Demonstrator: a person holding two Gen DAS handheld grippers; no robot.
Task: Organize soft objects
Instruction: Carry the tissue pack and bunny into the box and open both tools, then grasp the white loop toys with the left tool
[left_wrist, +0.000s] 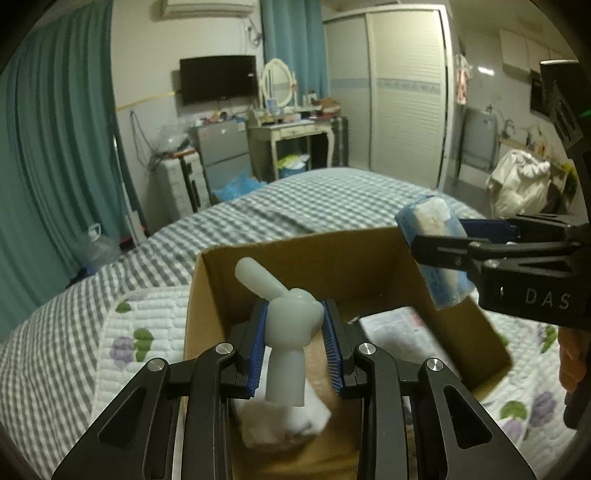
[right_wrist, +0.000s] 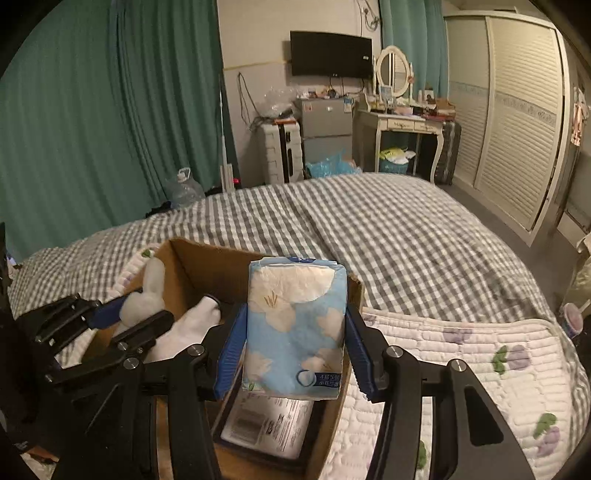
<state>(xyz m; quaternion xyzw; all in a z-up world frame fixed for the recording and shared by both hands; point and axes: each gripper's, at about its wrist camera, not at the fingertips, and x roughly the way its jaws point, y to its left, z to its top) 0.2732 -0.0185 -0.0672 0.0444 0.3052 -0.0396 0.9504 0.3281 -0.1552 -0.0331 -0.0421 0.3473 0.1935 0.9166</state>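
Left gripper (left_wrist: 293, 345) clamps upright rubber bunny (left_wrist: 290, 332); right gripper (right_wrist: 295, 345) pinches upright tissue pack (right_wrist: 295, 328)

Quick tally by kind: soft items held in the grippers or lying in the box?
Rubber rabbit toy, in left gripper: 1
Tissue pack, in right gripper: 1
White sock, in cardboard box: 1
Flat printed packet, in box: 1
Total: 4

left gripper (left_wrist: 294, 341) clamps grey rabbit toy (left_wrist: 290, 328) over cardboard box (left_wrist: 373, 258) | right gripper (left_wrist: 439, 240) grips tissue pack (left_wrist: 432, 225) | white cloth (left_wrist: 284, 421) inside box
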